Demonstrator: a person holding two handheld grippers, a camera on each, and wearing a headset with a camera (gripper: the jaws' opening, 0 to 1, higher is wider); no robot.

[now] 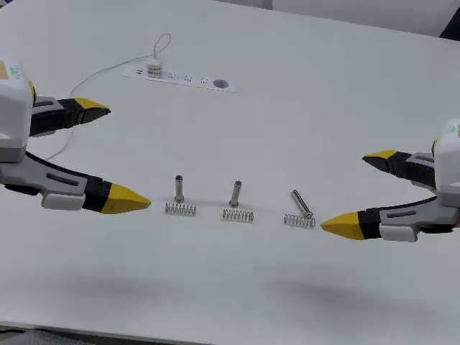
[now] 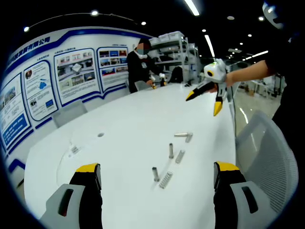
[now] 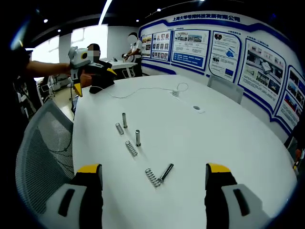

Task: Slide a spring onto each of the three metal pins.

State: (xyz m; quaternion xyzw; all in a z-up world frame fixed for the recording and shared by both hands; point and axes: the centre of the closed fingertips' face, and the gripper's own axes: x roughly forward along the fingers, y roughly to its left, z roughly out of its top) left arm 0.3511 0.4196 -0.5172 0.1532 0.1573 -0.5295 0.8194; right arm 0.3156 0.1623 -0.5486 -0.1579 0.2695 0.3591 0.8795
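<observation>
Tabletop [image 1: 302, 86]: plain white, no pattern.
Pins [image 1: 235, 192]: silver-grey metal.
Springs [image 1: 238, 215]: pale silver.
Left gripper [image 1: 128, 157], right gripper [image 1: 343, 191]: yellow tips, black jaws, grey-and-white bodies.
Power strip [image 1: 180, 77], near the tabletop's far edge: white with dark sockets.
Cable [image 1: 108, 68]: white.
Wall panels [image 3: 190, 47]: blue and white, printed pictures.

Open table [image 1: 330, 115] surrounds pins [image 1: 235, 192] — power strip [image 1: 180, 77] well behind.

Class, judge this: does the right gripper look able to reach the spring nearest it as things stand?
Probably yes. The right gripper is open, the spring lies just off its nearer tip, and bare table separates them; the fallen pin lies right beside it.
</observation>
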